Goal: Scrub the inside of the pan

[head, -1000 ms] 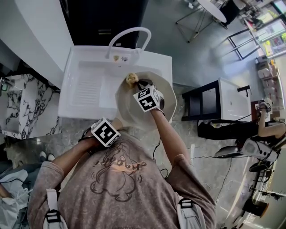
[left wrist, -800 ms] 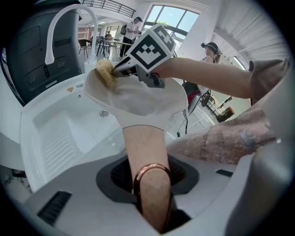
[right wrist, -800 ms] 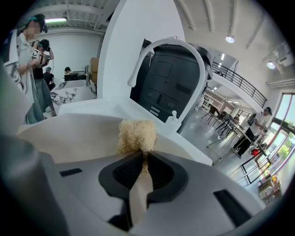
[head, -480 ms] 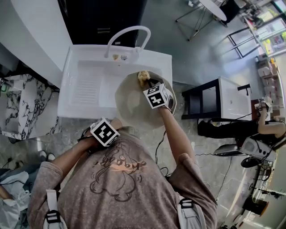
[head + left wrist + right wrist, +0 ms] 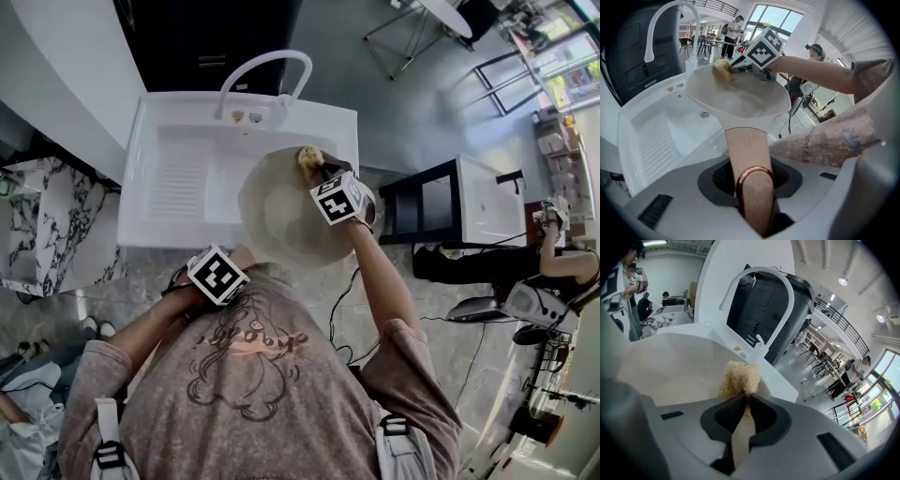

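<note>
Pan (image 5: 277, 211) scrubbed over the sink (image 5: 178, 178)
Handle (image 5: 747, 154) is clamped by the left gripper (image 5: 754, 201), scrubber (image 5: 739, 376) pinched by the right gripper (image 5: 743, 418) at the far rim; scrubbing is judged under way, unfinished.

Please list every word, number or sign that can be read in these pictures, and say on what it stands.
No text can be read here.
Print on the person's shirt: a drawing with what may be lettering, too blurred to read.
Marker cubes: black-and-white square patterns only, no letters or numbers.
</note>
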The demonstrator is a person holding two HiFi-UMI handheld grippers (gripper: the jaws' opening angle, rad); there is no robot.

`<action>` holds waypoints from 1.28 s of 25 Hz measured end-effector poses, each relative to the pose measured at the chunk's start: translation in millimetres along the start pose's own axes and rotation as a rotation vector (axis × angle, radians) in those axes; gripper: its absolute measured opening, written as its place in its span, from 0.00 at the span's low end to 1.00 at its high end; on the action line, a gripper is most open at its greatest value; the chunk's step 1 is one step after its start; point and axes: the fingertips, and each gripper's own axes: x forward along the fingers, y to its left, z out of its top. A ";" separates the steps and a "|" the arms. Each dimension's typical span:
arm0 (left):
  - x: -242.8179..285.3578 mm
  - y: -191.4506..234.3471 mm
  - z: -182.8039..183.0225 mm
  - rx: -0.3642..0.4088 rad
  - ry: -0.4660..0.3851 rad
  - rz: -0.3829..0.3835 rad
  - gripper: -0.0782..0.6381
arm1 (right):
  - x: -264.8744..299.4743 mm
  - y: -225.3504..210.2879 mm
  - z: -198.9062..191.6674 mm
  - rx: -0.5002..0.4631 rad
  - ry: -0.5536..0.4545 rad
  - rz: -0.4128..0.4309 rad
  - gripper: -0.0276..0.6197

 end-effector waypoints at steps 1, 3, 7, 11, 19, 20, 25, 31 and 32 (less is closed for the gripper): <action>-1.1 0.2 -0.4 0.001 0.006 0.002 0.32 | -0.6 0.4 -1.8 -0.017 0.010 0.003 0.12; -1.7 0.9 -1.6 0.002 0.014 0.006 0.32 | -2.3 -0.1 -7.0 -0.047 0.031 0.005 0.12; -0.3 2.9 -2.6 0.003 0.013 0.006 0.32 | -8.9 -4.3 -15.0 -0.052 0.060 0.018 0.12; 1.2 2.3 -1.1 0.009 0.014 -0.005 0.32 | -13.5 -5.4 -22.1 -0.079 0.087 0.027 0.12; 0.5 2.0 -2.8 -0.005 0.016 -0.014 0.32 | -33.2 -5.5 -52.6 -0.145 0.180 0.067 0.12; -0.2 2.2 -2.7 -0.004 0.017 -0.013 0.32 | -36.5 -4.9 -55.3 -0.142 0.189 0.081 0.12; 0.6 -0.3 -1.7 0.007 0.021 -0.018 0.32 | -50.7 2.5 -71.1 -0.159 0.236 0.137 0.12; 1.5 1.2 -1.9 -0.002 0.023 -0.023 0.32 | -69.9 17.3 -84.4 -0.180 0.263 0.209 0.12; 0.8 1.2 -1.8 -0.003 0.025 -0.023 0.32 | -72.3 19.8 -86.5 -0.181 0.267 0.218 0.12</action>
